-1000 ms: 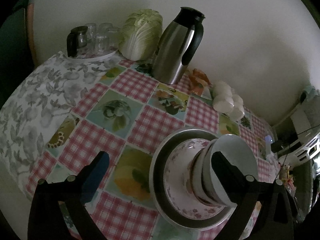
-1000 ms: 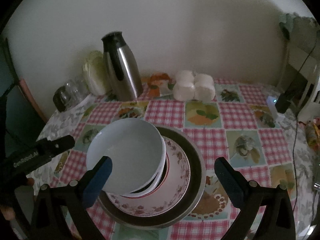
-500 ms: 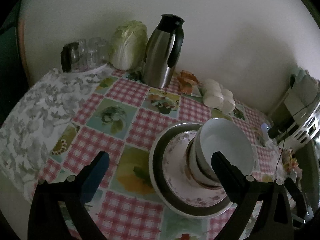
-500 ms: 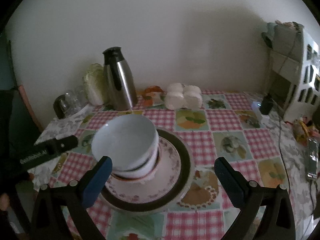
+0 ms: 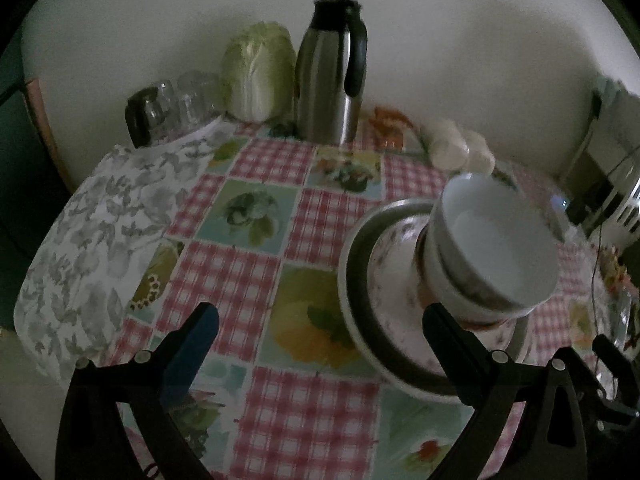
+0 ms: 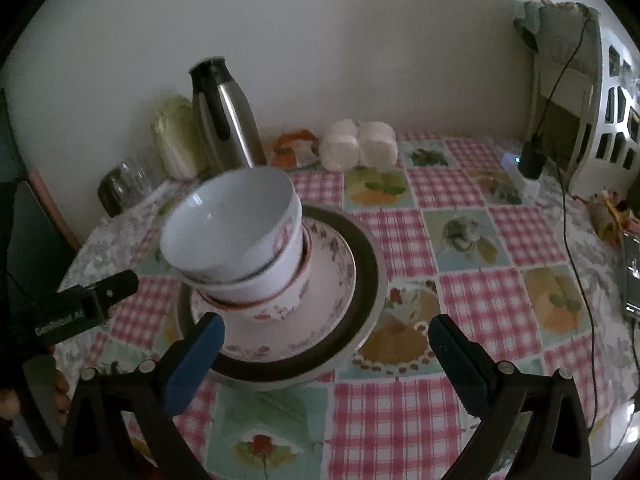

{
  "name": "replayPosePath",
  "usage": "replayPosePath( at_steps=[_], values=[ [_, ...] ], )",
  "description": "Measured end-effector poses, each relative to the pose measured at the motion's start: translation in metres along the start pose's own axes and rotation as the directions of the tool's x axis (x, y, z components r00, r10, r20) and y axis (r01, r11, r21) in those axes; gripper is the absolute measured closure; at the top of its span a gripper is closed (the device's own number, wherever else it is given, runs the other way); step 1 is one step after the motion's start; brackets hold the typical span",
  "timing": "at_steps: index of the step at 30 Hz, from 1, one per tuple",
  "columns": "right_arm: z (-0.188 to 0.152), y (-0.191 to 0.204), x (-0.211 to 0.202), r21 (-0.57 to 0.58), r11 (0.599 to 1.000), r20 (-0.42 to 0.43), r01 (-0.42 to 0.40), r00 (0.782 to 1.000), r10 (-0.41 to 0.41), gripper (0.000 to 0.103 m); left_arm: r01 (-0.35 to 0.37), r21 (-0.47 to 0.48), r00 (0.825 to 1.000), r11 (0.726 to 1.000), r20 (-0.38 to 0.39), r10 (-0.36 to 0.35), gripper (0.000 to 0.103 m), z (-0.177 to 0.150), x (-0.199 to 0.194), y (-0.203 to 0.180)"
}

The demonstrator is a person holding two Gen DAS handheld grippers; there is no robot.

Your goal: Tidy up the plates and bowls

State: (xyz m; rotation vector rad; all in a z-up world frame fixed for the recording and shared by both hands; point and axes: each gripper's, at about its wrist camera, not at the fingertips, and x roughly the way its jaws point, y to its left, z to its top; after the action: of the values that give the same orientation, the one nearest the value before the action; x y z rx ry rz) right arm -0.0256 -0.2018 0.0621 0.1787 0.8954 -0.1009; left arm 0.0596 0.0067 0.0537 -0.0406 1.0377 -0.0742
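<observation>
On the surface [image 6: 472, 304] the stacked bowls [image 6: 240, 248] are resting on the plates [image 6: 340, 292]; both grippers are drawing back, jaws released, the stack lying ahead of them, outside the jaws.

Two plates [image 6: 360, 276] sit stacked at centre, the smaller floral one inside the dark-rimmed one. At least two, perhaps three, bowls [image 6: 236, 236] nest on them. One thermos [image 6: 224, 116] and one cabbage [image 6: 174, 136] stand at eleven o'clock. Tissue rolls [image 6: 360, 148] at twelve: at least two.
</observation>
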Motion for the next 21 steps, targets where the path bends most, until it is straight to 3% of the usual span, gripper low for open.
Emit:
replayPosePath(
  at_steps=[10,21],
  values=[
    [-0.009,0.008,0.022,-0.065,0.996,-0.083,0.064,0.994,-0.069,0.0,-0.006,0.031,0.993,0.999,-0.121,0.01,0.001,-0.009,0.027,0.002],
    [-0.012,0.015,0.037,-0.106,0.99,-0.133,0.098,0.985,-0.111,0.0,-0.028,0.057,0.988,0.998,-0.152,0.037,0.001,-0.011,0.037,0.007]
  ],
)
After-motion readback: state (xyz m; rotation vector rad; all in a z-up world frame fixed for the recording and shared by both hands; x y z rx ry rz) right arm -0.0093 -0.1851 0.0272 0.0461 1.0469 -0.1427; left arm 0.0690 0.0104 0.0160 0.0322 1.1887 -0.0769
